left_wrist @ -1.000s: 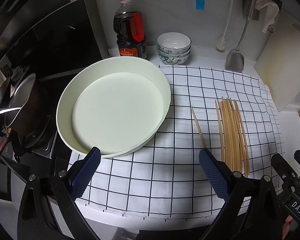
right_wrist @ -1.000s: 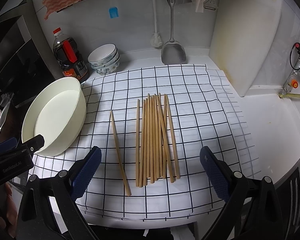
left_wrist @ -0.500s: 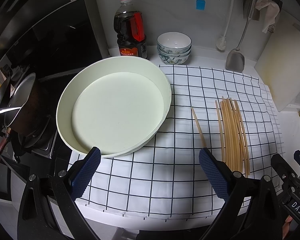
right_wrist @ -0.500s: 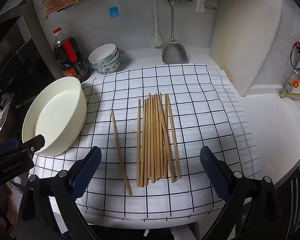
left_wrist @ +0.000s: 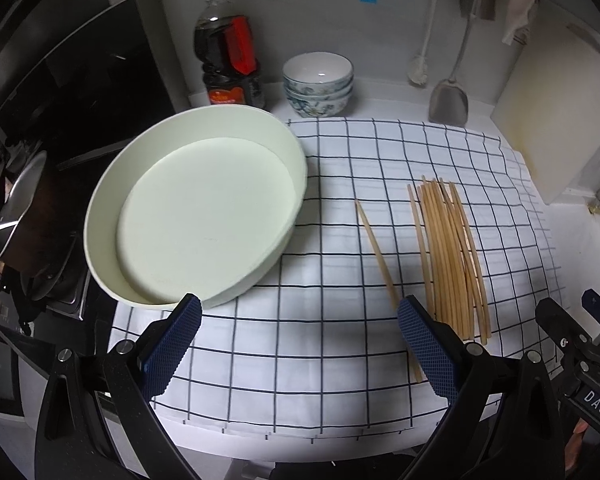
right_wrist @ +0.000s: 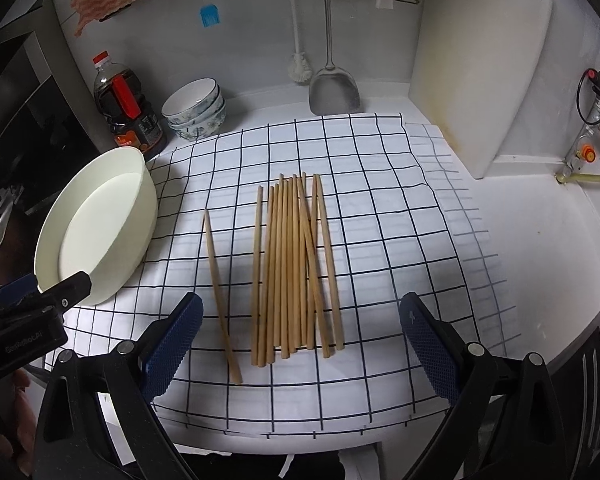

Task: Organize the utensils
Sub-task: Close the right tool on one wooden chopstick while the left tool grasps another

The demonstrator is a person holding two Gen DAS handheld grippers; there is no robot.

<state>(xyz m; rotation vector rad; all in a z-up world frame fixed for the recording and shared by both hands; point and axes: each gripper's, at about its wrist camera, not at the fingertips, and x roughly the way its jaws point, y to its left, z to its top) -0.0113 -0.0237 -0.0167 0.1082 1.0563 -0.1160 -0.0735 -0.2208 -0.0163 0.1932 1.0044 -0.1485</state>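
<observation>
Several wooden chopsticks lie in a bundle on a white checked cloth, with one single chopstick apart to their left. The bundle and the single chopstick also show in the left wrist view. A wide pale round basin sits at the cloth's left edge, empty; it also shows in the right wrist view. My left gripper is open and empty above the cloth's front. My right gripper is open and empty just in front of the bundle.
A dark sauce bottle and stacked bowls stand at the back wall. A metal spatula hangs there. A white cutting board leans at the right. A stove with pans is at the left.
Both grippers have shifted slightly; the chopsticks sit a little lower in the right wrist view. Nothing was taken hold of and both grippers stay open.
</observation>
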